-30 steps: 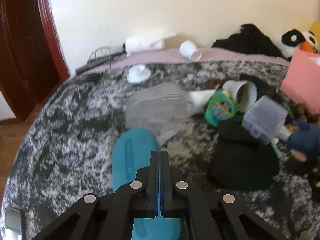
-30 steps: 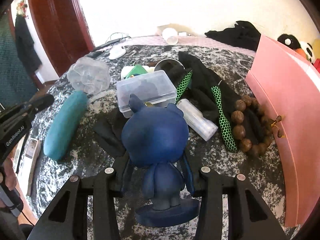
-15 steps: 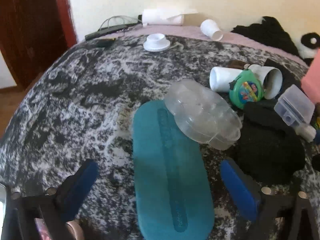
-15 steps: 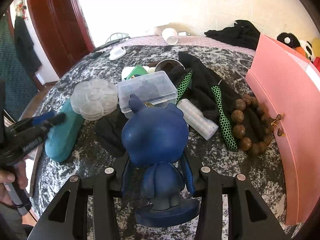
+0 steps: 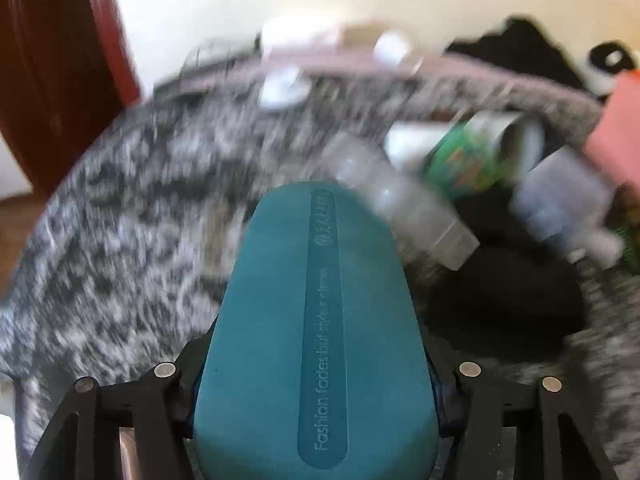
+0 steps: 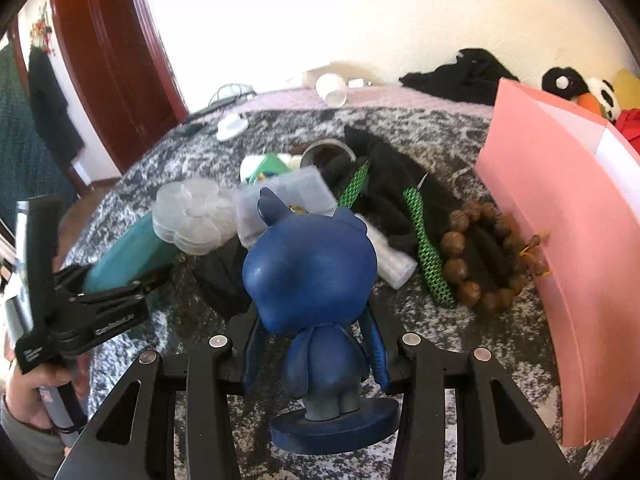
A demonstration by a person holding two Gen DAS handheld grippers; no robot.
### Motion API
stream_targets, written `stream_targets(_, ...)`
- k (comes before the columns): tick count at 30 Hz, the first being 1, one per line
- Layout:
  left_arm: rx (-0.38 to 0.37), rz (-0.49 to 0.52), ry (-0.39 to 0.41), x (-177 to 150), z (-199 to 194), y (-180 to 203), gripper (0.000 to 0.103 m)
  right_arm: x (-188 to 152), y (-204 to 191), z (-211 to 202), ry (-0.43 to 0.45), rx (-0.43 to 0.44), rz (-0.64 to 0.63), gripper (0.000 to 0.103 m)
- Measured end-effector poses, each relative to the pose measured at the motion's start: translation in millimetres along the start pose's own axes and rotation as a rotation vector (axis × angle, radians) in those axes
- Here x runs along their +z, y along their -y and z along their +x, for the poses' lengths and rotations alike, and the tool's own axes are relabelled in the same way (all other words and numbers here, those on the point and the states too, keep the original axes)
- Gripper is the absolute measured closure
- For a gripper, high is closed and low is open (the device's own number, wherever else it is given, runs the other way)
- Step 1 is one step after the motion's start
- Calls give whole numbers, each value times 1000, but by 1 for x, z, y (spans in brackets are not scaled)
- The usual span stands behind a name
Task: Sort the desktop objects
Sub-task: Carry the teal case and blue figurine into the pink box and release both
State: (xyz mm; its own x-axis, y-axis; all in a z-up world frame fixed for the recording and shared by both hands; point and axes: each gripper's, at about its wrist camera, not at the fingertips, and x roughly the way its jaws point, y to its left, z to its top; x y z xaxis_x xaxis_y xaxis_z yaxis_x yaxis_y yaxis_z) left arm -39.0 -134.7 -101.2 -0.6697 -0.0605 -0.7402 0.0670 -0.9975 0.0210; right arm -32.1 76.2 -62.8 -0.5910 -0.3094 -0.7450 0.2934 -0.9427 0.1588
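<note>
Teal case [image 5: 312,336] fills the left wrist view, and the left claw [image 5: 316,384] is clamped on its near end, jaws pressed to both sides; everything past it is blurred. From the right wrist view that claw reaches in level from the counter's left edge, a hand [image 6: 28,384] gripping the handle below it. The case's far end lies under a clear round box [image 6: 192,216]. Right claw [image 6: 316,344] sits low near the counter's front edge, closed on the blue figurine [image 6: 312,272], fingers at its body, the base showing between them.
</note>
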Motion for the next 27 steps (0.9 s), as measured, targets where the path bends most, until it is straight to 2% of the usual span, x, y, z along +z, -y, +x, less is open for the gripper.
stream_targets(4,-52,9,89,11,-33,17,36,1,5,-20,38,-8,13,57)
stream_targets(8,-119,43,136,29,-48,57,36,3,16,-49,98,-38,32,57)
stream_targets(16,-260,135,217,69,-79,155,36,6,84,-120,255,-151,201,57)
stream_targets(19,-331,174,234,81,-87,197,36,4,112,-146,312,-212,262,57)
stream_targets(22,-384,214,236,89,-87,238,36,3,142,-167,370,-317,307,57)
stream_targets(27,-438,265,219,93,-77,293,36,1,179,-172,364,-378,360,58)
